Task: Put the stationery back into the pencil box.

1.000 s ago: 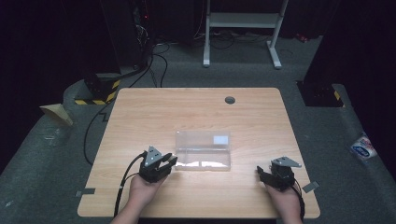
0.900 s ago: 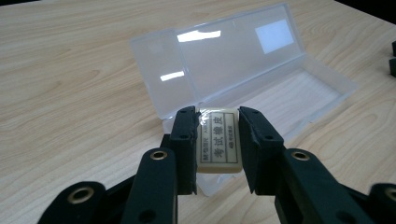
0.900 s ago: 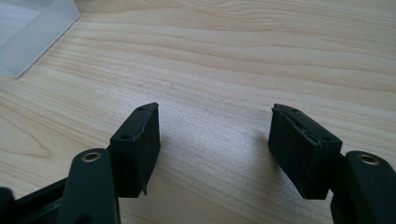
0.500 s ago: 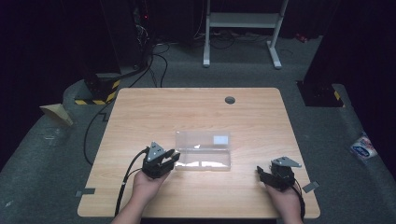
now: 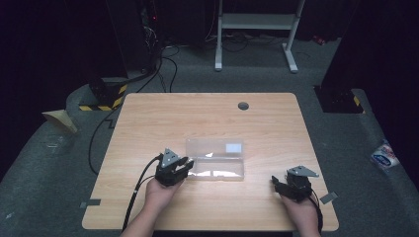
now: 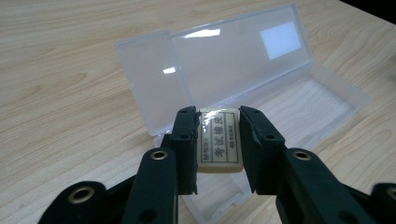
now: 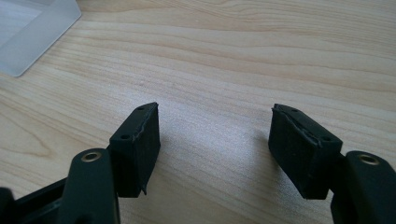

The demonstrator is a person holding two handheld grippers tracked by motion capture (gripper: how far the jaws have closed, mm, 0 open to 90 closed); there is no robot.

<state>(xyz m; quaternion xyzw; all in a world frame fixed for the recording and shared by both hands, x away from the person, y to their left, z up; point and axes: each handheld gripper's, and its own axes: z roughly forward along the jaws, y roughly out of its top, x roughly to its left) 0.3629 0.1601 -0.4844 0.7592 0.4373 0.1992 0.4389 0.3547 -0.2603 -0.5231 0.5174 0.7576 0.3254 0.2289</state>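
Between the jaws of the left gripper [image 6: 217, 140] sits an eraser [image 6: 219, 141], a pale block with a printed label, clamped on both sides by the pads. Just ahead of and beneath that grip lies the case [image 6: 289, 105], a clear plastic pencil box with its lid [image 6: 219, 60] thrown back flat on the table [image 6: 60, 70]. The eraser hangs over the near end of the open tray, and whether it already touches the tray floor cannot be told. In the high view, the left gripper [image 5: 174, 169] stands at the left end of the case [image 5: 215, 159], its tip over the tray's short edge.

Well off to the far side of the case, the right gripper [image 5: 289, 185] rests near the table's front corner. Its jaws stand apart with nothing between them, bare wood [image 7: 215, 70] under the gap, and a frosted corner of the case [image 7: 32, 32] ahead of them and off to one side.

By my reading, the step in hand is placing the eraser in the case. The next move calls for lowering the eraser until it lies on the tray floor, clear of the thin wall, then letting the jaws part and lifting straight out so the block is not dragged along. After that, the lid would need folding over, probably a job for the idle right gripper.
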